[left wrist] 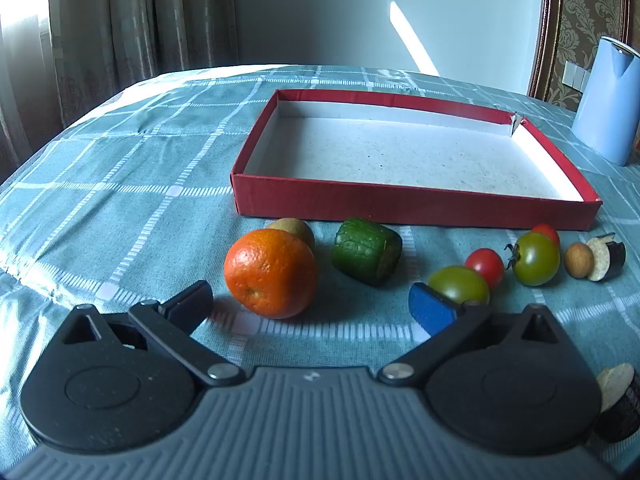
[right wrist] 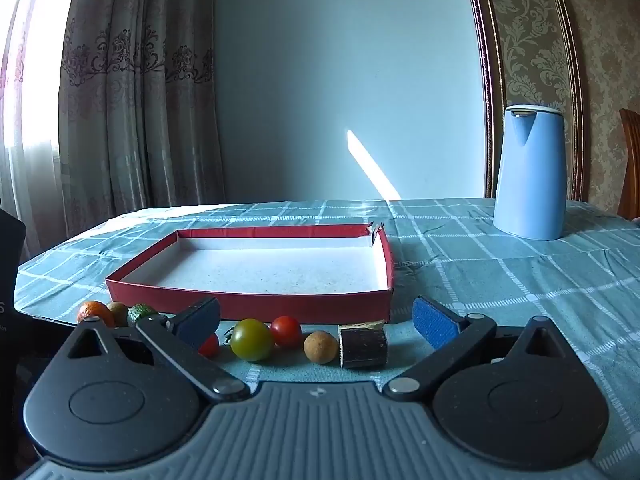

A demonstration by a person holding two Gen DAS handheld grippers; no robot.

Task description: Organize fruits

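A shallow red box (left wrist: pixel 416 205) with a white bare floor lies on the table; it also shows in the right wrist view (right wrist: pixel 248 304). In front of it lies a row: an orange (left wrist: pixel 271 273), a kiwi (left wrist: pixel 294 229) behind it, a green cucumber chunk (left wrist: pixel 366 251), green tomatoes (left wrist: pixel 459 284) (left wrist: pixel 536 258), red cherry tomatoes (left wrist: pixel 485 266), a small brown ball (left wrist: pixel 579 260) and an eggplant piece (left wrist: pixel 606 255). My left gripper (left wrist: pixel 312 304) is open, just short of the orange. My right gripper (right wrist: pixel 316 320) is open, low before a green tomato (right wrist: pixel 252 339), a brown ball (right wrist: pixel 320 346) and an eggplant piece (right wrist: pixel 363 346).
A light blue kettle (right wrist: pixel 530 176) stands on the table at the back right, also seen in the left wrist view (left wrist: pixel 610 100). Another eggplant piece (left wrist: pixel 618 404) lies at the left gripper's right side. Checked teal cloth (right wrist: pixel 500 272) covers the table. Curtains and wall stand behind.
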